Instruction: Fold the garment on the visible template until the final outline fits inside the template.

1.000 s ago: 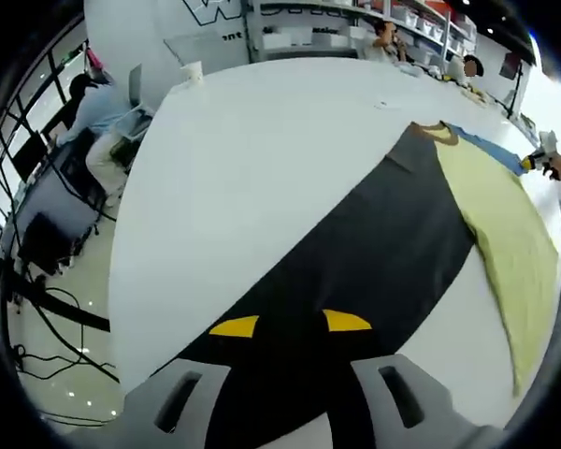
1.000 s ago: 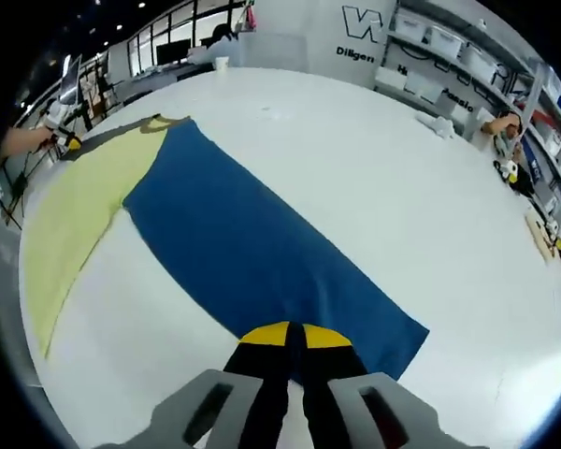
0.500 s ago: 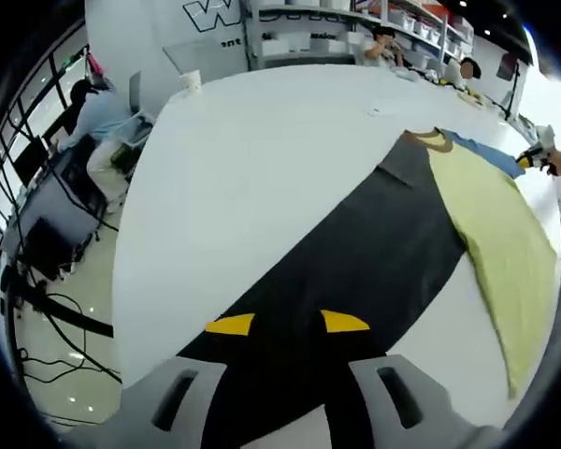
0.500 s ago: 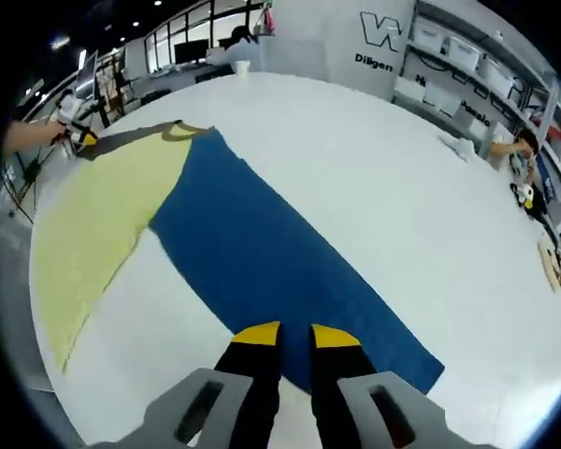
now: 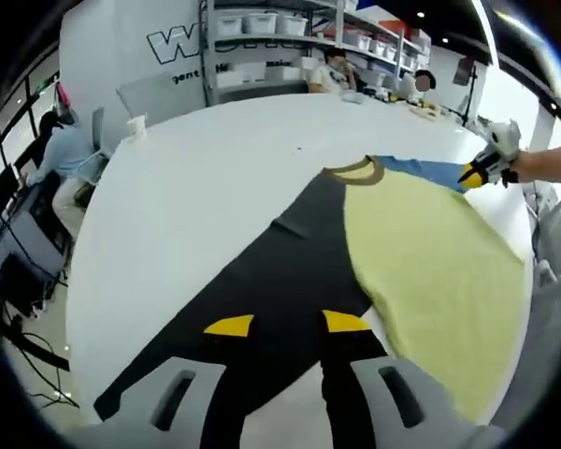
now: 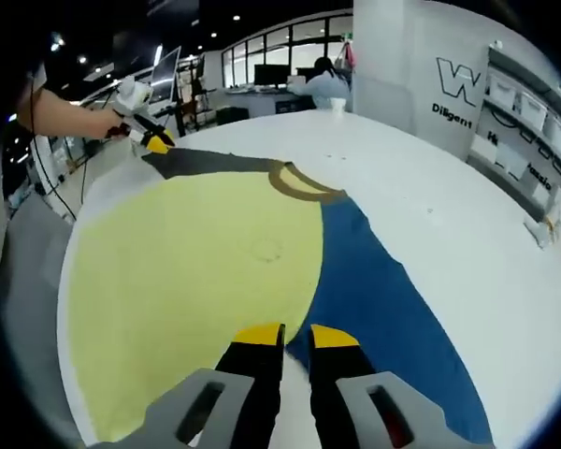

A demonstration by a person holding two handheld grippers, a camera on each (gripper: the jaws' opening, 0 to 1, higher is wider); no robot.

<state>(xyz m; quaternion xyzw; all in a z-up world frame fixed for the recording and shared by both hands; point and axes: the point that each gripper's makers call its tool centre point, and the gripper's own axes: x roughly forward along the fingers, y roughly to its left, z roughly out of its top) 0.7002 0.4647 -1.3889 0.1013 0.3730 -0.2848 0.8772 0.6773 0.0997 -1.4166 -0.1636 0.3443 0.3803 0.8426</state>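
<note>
In the left gripper view, a person sits at a desk (image 5: 51, 159) at the far left, beside the white table (image 5: 196, 196); a paper cup (image 5: 136, 125) stands near the table's far edge; the left gripper (image 5: 285, 325) rises from the bottom with its yellow-tipped jaws well apart, and the garment's black sleeve (image 5: 262, 299) lies spread flat under and between them, though whether they grip any cloth I cannot tell; the garment (image 5: 421, 262) continues rightward as a yellow body with a brown collar (image 5: 353, 171) and a blue sleeve beyond; at the right edge a hand holds the right gripper (image 5: 477, 171) at that blue sleeve's end.

In the right gripper view, the left gripper (image 6: 152, 142) shows at the upper left, held by a hand at the tip of the black sleeve (image 6: 206, 162); the yellow body (image 6: 196, 271) spreads across the table (image 6: 430, 187); the right gripper (image 6: 285, 334) stands at the bottom centre, its jaws close together with a slim gap, at the seam where the yellow meets the blue sleeve (image 6: 393, 318); if cloth is pinched there, I cannot tell; shelves (image 6: 533, 98) line the wall at the right.
</note>
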